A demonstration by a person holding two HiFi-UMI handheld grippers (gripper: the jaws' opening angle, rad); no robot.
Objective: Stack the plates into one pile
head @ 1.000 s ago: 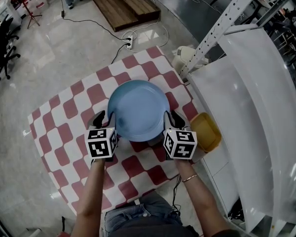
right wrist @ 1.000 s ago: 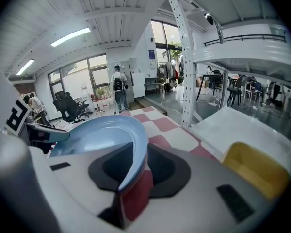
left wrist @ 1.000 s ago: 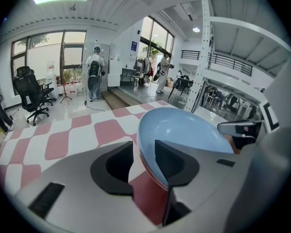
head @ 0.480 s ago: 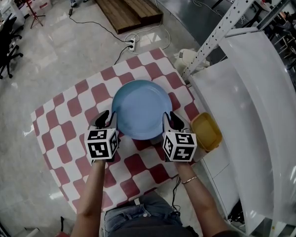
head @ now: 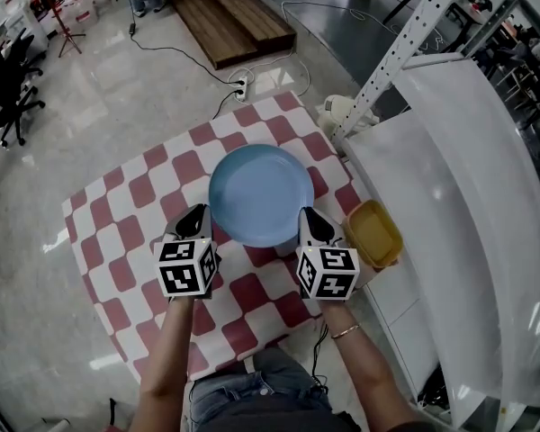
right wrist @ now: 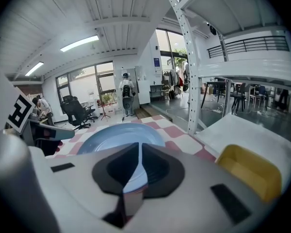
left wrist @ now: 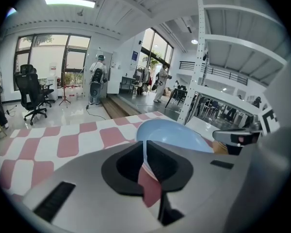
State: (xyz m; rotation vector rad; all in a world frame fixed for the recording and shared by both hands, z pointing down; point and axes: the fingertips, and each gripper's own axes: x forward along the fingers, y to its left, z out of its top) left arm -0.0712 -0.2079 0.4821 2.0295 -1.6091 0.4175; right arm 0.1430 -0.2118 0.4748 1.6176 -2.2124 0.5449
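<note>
A light blue plate (head: 261, 194) lies on the red-and-white checkered tablecloth (head: 117, 223); whether other plates lie under it I cannot tell. My left gripper (head: 196, 216) sits just off the plate's near-left rim. Its jaws have just been closing, with nothing between them, and stand shut. Just off the near-right rim my right gripper (head: 309, 219) is also shut and empty. In the left gripper view the plate (left wrist: 172, 132) shows beyond the left gripper (left wrist: 144, 145). In the right gripper view the plate (right wrist: 119, 136) lies ahead of the right gripper (right wrist: 139, 152).
A yellow container (head: 372, 234) sits at the table's right edge, close to my right gripper. A white counter (head: 414, 178) and a perforated metal post (head: 405, 43) stand to the right. A power strip (head: 237, 79) lies on the floor beyond the table.
Both grippers drew back from the plate's sides toward the person and rose a little. The left jaws, open beside the rim before, have closed. The plate stays on the table.
</note>
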